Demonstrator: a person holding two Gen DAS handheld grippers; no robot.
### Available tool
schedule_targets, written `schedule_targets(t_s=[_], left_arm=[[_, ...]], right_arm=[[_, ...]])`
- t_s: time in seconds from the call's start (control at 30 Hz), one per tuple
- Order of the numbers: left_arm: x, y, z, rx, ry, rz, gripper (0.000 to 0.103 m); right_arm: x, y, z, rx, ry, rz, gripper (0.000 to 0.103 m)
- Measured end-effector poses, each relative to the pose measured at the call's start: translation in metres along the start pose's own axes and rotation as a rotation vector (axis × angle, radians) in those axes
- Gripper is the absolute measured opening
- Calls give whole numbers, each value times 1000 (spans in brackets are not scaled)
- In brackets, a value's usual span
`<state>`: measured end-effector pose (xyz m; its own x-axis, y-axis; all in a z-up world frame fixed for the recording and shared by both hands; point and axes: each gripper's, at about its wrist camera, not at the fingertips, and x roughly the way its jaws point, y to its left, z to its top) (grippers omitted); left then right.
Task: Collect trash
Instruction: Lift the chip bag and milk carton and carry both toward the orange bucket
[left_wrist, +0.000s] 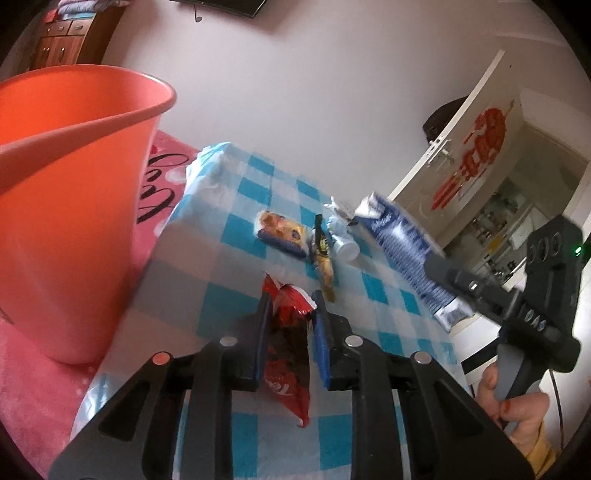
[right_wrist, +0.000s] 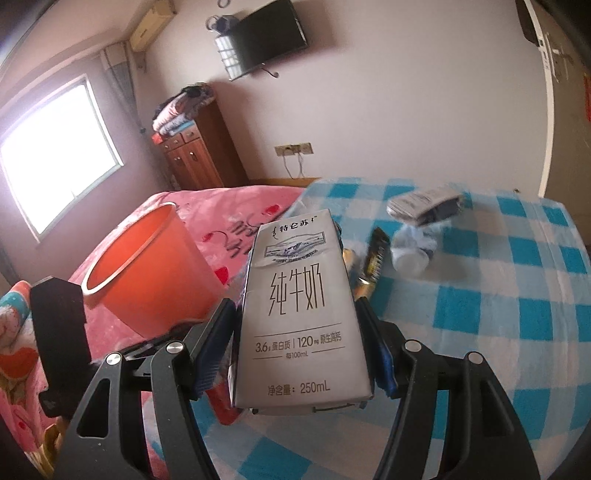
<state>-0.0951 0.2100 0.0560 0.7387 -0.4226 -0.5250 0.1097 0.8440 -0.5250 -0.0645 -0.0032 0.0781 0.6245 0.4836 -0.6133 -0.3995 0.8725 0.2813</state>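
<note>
Above checked blue-and-white counter (right_wrist: 480, 295): right claw (right_wrist: 295, 347) holds white milk carton (right_wrist: 299, 302); left claw (left_wrist: 290, 332) narrow, apparently pinching crumpled red foil wrapper (left_wrist: 288, 354). Next: carry both over orange plastic bin (right_wrist: 147, 266), release.

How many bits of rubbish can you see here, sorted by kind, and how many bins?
Milk carton: 1
Snack wrappers and packets: 3 (red, blue-and-yellow, black-and-gold)
Small white bottle: 1
Orange bin: 1
Total: 6
</note>
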Motion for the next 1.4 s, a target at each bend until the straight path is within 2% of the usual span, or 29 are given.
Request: schedule_targets(t_s=[0.03,0.1,0.17,0.3,0.5,0.57,0.6,0.63,0.67,0.8,1.07,1.2,1.4], left_arm=[[3,0,0,6,-1,6,30],[8,0,-1,14,5,14,59],[11,1,-6,17,0,28,68],[20,4,-16,13,18,47,73],[32,3,-28,10,55,135,81],[38,0,-31,19,67,172,80],[42,0,-32,15,85,208,68],[46,2,-34,2,108,233,60],[45,1,-35,9,94,252,48],[45,4,-35,-30,120,226,39],[32,-5,-30,-16,91,195,32],[12,-14,-15,0,32,163,32],[-31,-26,17,24,-90,136,32]], right_arm=[[1,-3,-2,3,1,-8,66],[2,-9,-5,12,1,-15,66],[4,-15,-9,23,5,-9,67],[9,-20,-17,38,25,2,67],[13,-29,-29,65,48,9,67],[15,-34,-32,84,54,14,67],[16,-36,-33,91,56,17,67],[16,-38,-34,96,59,19,67],[16,-39,-35,98,59,18,67],[12,-44,-36,108,54,12,67],[5,-42,-32,113,35,6,67],[2,-33,-27,106,25,19,67],[-2,-5,-2,80,7,92,67]])
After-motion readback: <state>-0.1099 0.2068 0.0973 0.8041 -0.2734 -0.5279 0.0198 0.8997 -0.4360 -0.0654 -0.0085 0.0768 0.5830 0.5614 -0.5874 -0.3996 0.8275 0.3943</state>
